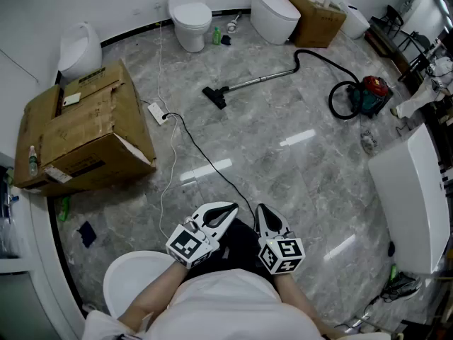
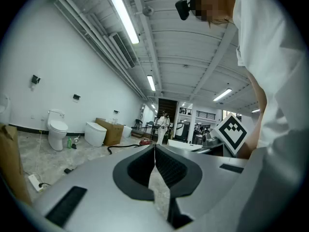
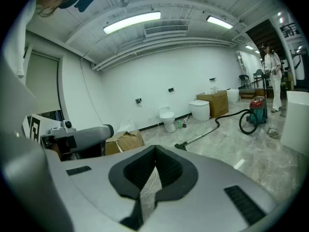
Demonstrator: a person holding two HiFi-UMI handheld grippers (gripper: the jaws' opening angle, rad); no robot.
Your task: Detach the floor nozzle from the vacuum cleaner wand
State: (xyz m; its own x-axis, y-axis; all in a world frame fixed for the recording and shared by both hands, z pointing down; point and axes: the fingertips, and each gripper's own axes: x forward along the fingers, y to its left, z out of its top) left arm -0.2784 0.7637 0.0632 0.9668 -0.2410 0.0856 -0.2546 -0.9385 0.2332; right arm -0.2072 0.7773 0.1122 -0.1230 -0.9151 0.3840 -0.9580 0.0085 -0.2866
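Observation:
The black floor nozzle (image 1: 214, 96) lies on the marble floor far ahead, joined to the metal wand (image 1: 263, 78). A black hose (image 1: 318, 57) runs from the wand to the red and teal vacuum cleaner (image 1: 369, 95). Both grippers sit close to my body, far from the nozzle. My left gripper (image 1: 233, 207) is shut and holds nothing; its tips (image 2: 154, 147) meet. My right gripper (image 1: 259, 208) is shut and empty as well (image 3: 155, 149). In the right gripper view the nozzle (image 3: 181, 146), wand (image 3: 201, 135) and vacuum cleaner (image 3: 256, 110) show beyond the jaws.
A big torn cardboard box (image 1: 83, 133) stands at the left. A power strip (image 1: 156, 112) and its cables cross the floor toward me. Toilets (image 1: 191, 16) and another box (image 1: 312, 6) line the back wall. A white unit (image 1: 413, 197) stands at the right.

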